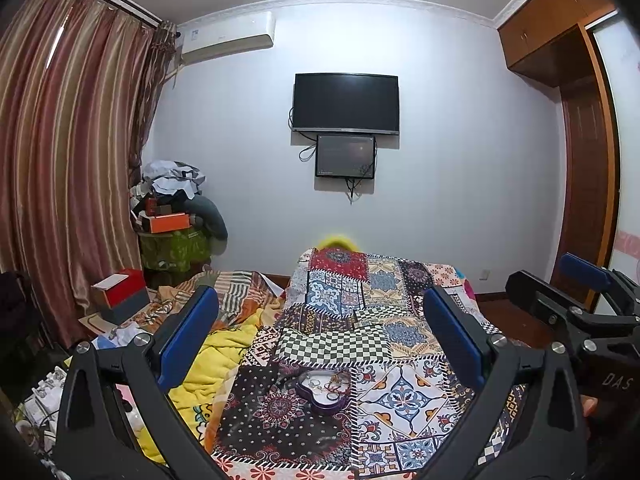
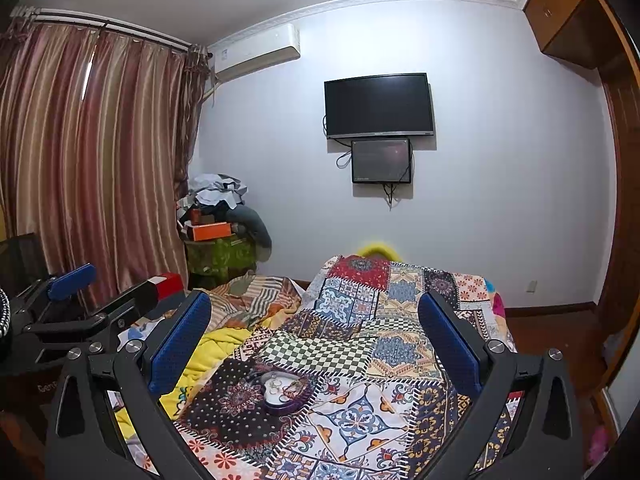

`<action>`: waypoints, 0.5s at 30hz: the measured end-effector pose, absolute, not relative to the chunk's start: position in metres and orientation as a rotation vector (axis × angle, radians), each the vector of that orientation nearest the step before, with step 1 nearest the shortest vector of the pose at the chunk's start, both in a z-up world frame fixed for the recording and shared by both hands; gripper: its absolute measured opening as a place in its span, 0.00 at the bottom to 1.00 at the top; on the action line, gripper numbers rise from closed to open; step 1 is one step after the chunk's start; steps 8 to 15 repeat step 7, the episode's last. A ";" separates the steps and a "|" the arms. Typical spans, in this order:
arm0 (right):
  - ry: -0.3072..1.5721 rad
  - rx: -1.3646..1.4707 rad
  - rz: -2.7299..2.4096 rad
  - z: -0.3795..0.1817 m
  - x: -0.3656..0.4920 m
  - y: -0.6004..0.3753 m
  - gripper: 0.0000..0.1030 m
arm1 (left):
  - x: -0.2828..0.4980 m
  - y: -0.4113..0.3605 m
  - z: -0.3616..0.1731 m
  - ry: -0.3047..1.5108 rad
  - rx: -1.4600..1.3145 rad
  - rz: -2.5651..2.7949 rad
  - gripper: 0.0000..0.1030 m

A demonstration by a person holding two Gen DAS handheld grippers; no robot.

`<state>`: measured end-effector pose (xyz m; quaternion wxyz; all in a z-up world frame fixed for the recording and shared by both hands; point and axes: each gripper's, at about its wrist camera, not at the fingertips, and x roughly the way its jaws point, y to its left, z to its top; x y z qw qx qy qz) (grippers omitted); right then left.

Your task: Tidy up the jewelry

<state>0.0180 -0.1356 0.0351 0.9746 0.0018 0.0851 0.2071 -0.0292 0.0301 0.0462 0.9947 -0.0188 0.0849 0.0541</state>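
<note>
A purple heart-shaped tin [image 1: 326, 394] lies on the patchwork bedspread [image 1: 400, 396], holding rings and tangled chains on a white lining. My left gripper [image 1: 320, 300] is held above and short of the tin, blue pads wide apart, nothing between them. In the right wrist view the same tin [image 2: 285, 394] sits low and left of centre. My right gripper [image 2: 314, 304] hangs over it, open and empty. The right gripper [image 1: 576, 280] also shows at the right edge of the left view, and the left gripper [image 2: 64, 280] at the left edge of the right view.
A yellow blanket [image 1: 212, 364] and a striped cover lie left of the bedspread. A red and grey box [image 1: 120, 292] sits by the curtain. A cluttered pile [image 1: 176, 216] fills the corner. Two screens [image 1: 346, 104] hang on the wall, a wooden wardrobe [image 1: 584, 184] at right.
</note>
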 end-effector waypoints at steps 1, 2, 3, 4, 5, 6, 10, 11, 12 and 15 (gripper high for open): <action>0.173 0.004 0.417 0.035 0.018 -0.136 1.00 | -0.029 0.030 0.046 0.170 -0.037 0.109 1.00; 0.174 0.004 0.417 0.035 0.018 -0.135 1.00 | -0.029 0.030 0.046 0.171 -0.036 0.110 1.00; 0.175 0.004 0.417 0.035 0.018 -0.135 1.00 | -0.028 0.030 0.045 0.171 -0.036 0.109 1.00; 0.175 0.004 0.416 0.035 0.019 -0.135 1.00 | -0.028 0.030 0.045 0.172 -0.037 0.107 0.99; 0.175 0.003 0.415 0.035 0.019 -0.135 1.00 | -0.028 0.029 0.045 0.172 -0.037 0.107 1.00; 0.176 0.003 0.414 0.035 0.019 -0.135 1.00 | -0.028 0.029 0.045 0.173 -0.038 0.107 1.00; 0.177 0.003 0.413 0.035 0.020 -0.135 1.00 | -0.028 0.029 0.045 0.173 -0.038 0.108 1.00; 0.177 0.003 0.413 0.035 0.020 -0.135 1.00 | -0.028 0.029 0.045 0.173 -0.038 0.108 1.00; 0.177 0.003 0.413 0.035 0.020 -0.135 1.00 | -0.028 0.029 0.045 0.173 -0.038 0.108 1.00; 0.177 0.003 0.413 0.035 0.020 -0.135 1.00 | -0.028 0.029 0.045 0.173 -0.038 0.108 1.00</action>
